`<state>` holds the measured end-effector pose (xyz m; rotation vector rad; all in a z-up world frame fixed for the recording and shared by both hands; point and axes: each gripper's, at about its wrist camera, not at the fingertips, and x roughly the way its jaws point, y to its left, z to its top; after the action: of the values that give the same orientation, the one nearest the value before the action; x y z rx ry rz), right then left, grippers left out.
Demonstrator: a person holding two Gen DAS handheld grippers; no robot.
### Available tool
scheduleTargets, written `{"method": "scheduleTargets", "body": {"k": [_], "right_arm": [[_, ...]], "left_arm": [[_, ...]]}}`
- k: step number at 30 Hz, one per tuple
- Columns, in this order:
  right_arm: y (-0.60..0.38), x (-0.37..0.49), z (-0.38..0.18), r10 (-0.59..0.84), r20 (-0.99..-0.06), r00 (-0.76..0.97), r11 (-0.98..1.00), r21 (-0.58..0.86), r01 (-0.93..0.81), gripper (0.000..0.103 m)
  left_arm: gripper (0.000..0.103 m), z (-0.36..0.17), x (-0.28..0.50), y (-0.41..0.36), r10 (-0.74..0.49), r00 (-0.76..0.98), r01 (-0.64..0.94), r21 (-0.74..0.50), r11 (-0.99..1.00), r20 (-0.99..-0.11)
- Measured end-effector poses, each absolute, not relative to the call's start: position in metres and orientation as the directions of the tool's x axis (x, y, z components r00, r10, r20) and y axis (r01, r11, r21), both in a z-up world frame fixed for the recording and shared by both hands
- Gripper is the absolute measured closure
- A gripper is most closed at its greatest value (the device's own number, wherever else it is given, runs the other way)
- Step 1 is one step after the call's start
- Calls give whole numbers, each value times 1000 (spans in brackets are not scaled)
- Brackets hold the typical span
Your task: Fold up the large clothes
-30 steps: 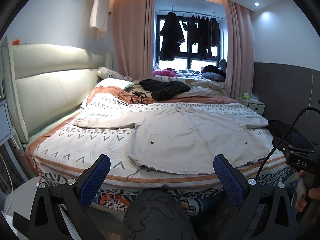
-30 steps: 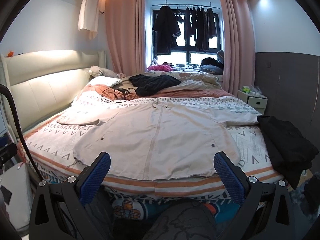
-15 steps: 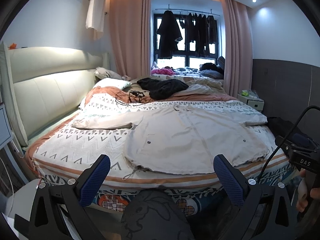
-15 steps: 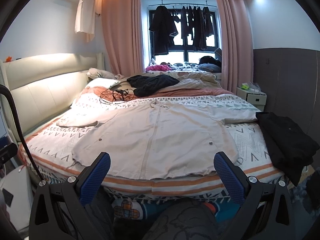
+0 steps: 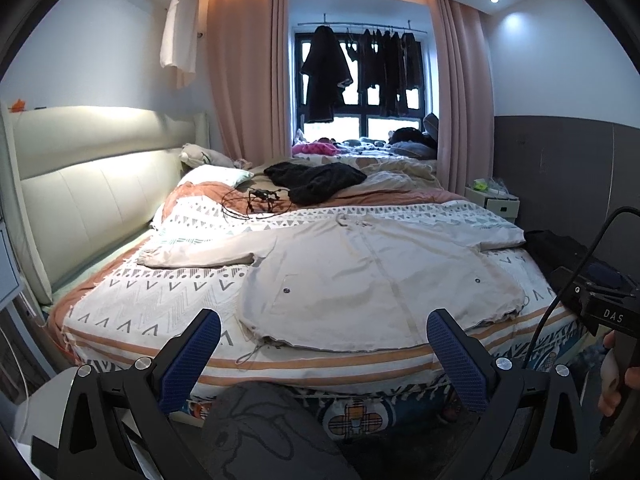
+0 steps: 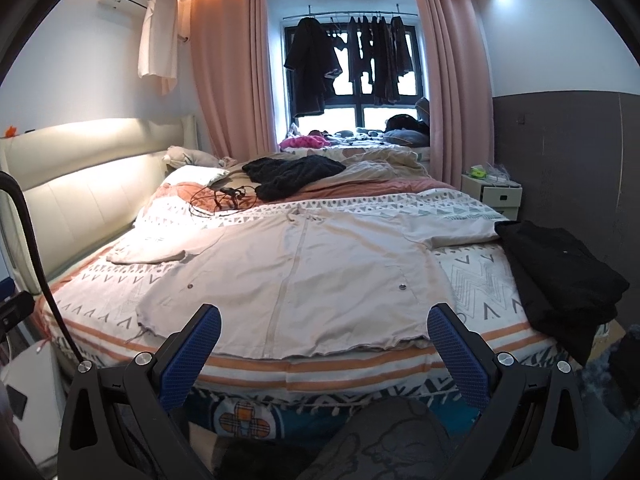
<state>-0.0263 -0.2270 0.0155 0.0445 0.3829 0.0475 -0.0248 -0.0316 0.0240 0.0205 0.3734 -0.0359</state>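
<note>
A large beige jacket (image 5: 372, 276) lies spread flat, front up, on the patterned bed cover (image 5: 168, 300), hem towards me and both sleeves stretched out sideways. It also shows in the right wrist view (image 6: 304, 280). My left gripper (image 5: 322, 344) is open and empty, held short of the bed's near edge in front of the hem. My right gripper (image 6: 322, 344) is open and empty too, also short of the bed edge, facing the middle of the hem.
A black folded garment (image 6: 560, 276) lies on the bed's right edge. A black knit (image 5: 316, 182) and tangled cables (image 5: 252, 204) lie beyond the jacket's collar. A padded headboard (image 5: 88, 196) stands on the left, a white nightstand (image 5: 494, 198) at the far right.
Both views have tilted up slightly and shifted a little; the jacket sits lower in frame. The jacket has not moved and both grippers stay open.
</note>
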Motion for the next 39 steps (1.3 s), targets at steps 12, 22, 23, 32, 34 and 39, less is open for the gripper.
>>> {"method": "scheduleTargets", "body": {"k": [12,22,23,32,34,39], "right_arm": [[-239,-24,17,71,-377,923,996,84,-43,0],[-230,9,20,102,-389,915,994,79,-77,0],[-228,14,20,113,-390,914,993,86,-86,0],[-206,85,14,138,-429,893,989,98,-106,0],[-201,104,12,141,-445,885,990,88,-113,0],[-190,153,5,152,-481,863,988,78,-131,0]], "left_arm": [[0,28,-12,-35,-18,915,21,2,1000,-403],[0,24,21,-9,7,903,-14,-14,1000,-429],[0,23,29,-3,13,900,-22,-17,1000,-436],[0,7,98,47,75,871,-107,-38,994,-485],[0,2,113,58,87,861,-127,-47,991,-500],[0,-11,153,81,106,834,-162,-57,985,-542]]}}
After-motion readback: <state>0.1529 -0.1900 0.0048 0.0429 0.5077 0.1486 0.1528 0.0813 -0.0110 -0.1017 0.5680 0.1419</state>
